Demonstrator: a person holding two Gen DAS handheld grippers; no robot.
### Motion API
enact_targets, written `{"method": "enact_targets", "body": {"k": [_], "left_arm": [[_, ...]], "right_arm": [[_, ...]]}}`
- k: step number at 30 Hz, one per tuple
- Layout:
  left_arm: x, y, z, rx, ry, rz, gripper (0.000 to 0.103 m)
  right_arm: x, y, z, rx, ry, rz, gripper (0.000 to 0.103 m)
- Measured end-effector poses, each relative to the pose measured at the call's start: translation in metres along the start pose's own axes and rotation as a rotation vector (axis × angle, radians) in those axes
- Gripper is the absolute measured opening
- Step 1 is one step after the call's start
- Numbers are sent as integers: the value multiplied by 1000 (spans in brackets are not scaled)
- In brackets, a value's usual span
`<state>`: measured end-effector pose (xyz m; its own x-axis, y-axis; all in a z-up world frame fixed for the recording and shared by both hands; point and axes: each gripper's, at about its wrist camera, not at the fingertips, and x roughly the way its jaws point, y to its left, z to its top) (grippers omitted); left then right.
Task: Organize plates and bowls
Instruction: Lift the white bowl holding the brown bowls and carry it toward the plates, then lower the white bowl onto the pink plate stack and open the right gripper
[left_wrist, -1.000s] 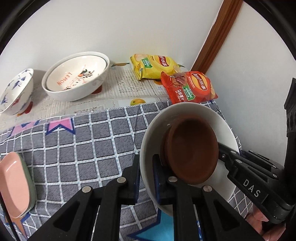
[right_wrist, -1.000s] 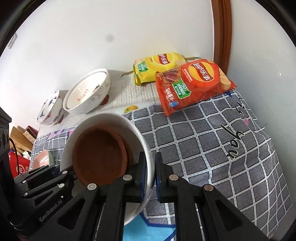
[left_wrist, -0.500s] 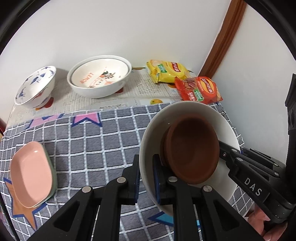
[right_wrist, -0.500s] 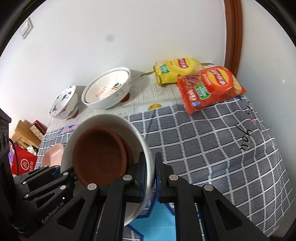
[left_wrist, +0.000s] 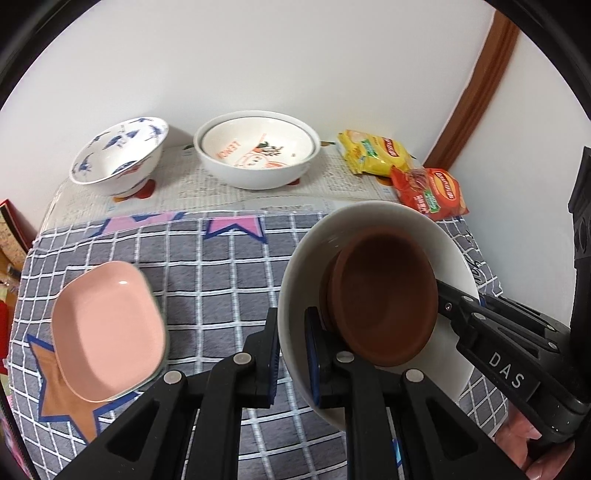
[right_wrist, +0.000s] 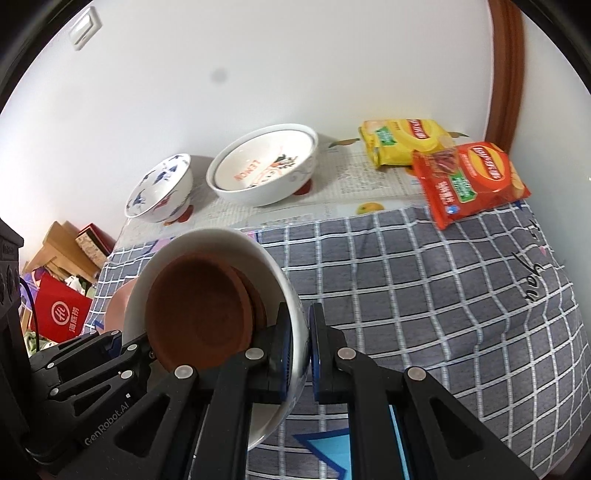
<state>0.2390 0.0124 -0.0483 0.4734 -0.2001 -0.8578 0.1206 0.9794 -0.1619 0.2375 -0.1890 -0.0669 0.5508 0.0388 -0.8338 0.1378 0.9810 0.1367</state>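
White bowl with brown dishes nested inside is up off the table, tilted, carried between both grippers. I've got the left gripper clamped on the near-left rim, one pad inside and one outside the wall. Right gripper pinches the opposite rim the same way, jaws closed on the bowl wall. From the right wrist view there seem to be two brown dishes stacked, the inner one leaning toward the left side of the bowl; can't confirm the count.

Progress, as I judge it:
- Done: brown dishes already consolidated into the white bowl. Lemon-print bowl at the back looks like two bowls nested, rims doubled. Pink dish sits on a second greenish dish, only its edge visible.
- Left: the carried stack has no resting place yet. Blue-patterned bowl stands alone just beside the lemon-print one, on the newspaper.
- Likely target is the back row with the other bowls, but that's my guess.

Checked cloth under the stack is bare. Chip bags, yellow and red, sit in the far right corner, well apart from the stack.

Risk: tilt is steep enough that the brown dishes could slide out. I'd level before setting down.
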Motion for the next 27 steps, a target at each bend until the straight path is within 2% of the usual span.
{"method": "enact_targets", "body": {"k": [27], "left_arm": [[-23, 119, -13, -134, -26, 69, 13]], "right_arm": [[41, 114, -4, -110, 30, 92, 10]]}}
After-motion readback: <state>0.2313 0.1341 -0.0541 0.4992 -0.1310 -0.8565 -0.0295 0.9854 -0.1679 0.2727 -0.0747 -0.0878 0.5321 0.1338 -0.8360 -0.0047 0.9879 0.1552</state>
